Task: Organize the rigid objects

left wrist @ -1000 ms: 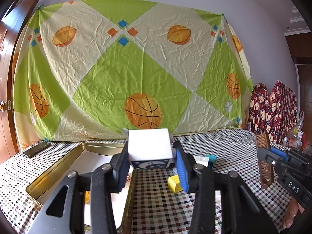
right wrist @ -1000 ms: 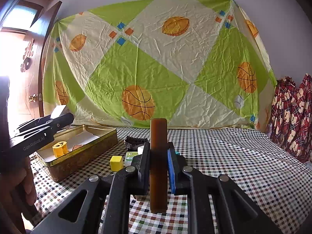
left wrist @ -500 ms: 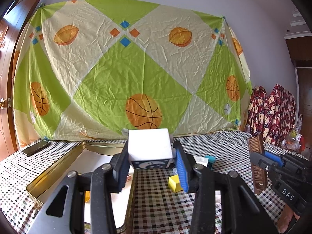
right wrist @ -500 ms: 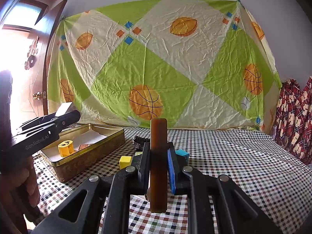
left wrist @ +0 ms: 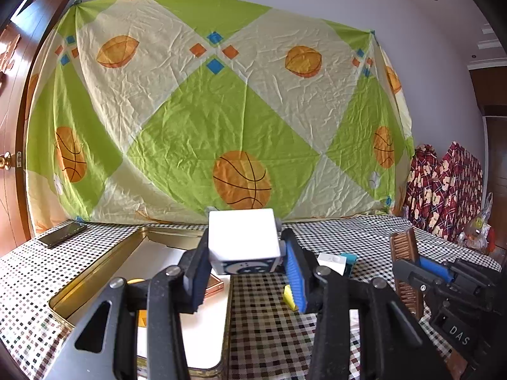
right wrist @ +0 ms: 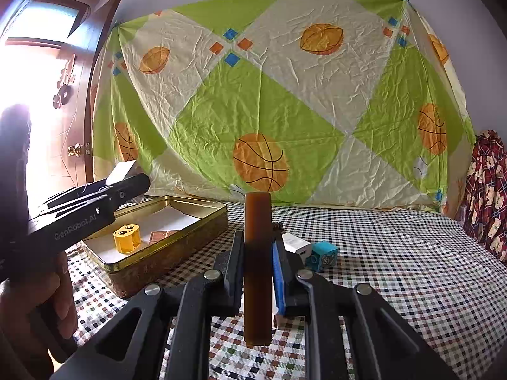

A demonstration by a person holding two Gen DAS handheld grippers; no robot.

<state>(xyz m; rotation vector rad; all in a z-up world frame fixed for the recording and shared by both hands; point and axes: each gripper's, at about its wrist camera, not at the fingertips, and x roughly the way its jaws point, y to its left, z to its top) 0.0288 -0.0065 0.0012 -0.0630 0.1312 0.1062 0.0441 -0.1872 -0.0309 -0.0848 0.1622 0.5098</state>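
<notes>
My left gripper [left wrist: 244,272] is shut on a white cube [left wrist: 242,234] with a dark blue patterned face underneath. It holds the cube above the right rim of an open gold tin [left wrist: 95,281]. In the tin lie a yellow piece [right wrist: 126,237] and a copper-coloured tile [right wrist: 161,236]. My right gripper [right wrist: 257,269] is shut on a brown comb [right wrist: 257,253], held upright above the checked tablecloth to the right of the tin. In the left wrist view the comb [left wrist: 404,247] stands at the right edge.
On the cloth between the grippers lie a yellow block [left wrist: 288,296], a white block [right wrist: 296,243] and a teal cube [right wrist: 324,255]. A dark phone [left wrist: 61,234] lies at the far left. A patterned sheet hangs behind the table, and red fabric [left wrist: 443,190] is piled at the right.
The right gripper with the comb has drifted left, nearer the tin and the left gripper. The left gripper and its cube have stayed in place.
</notes>
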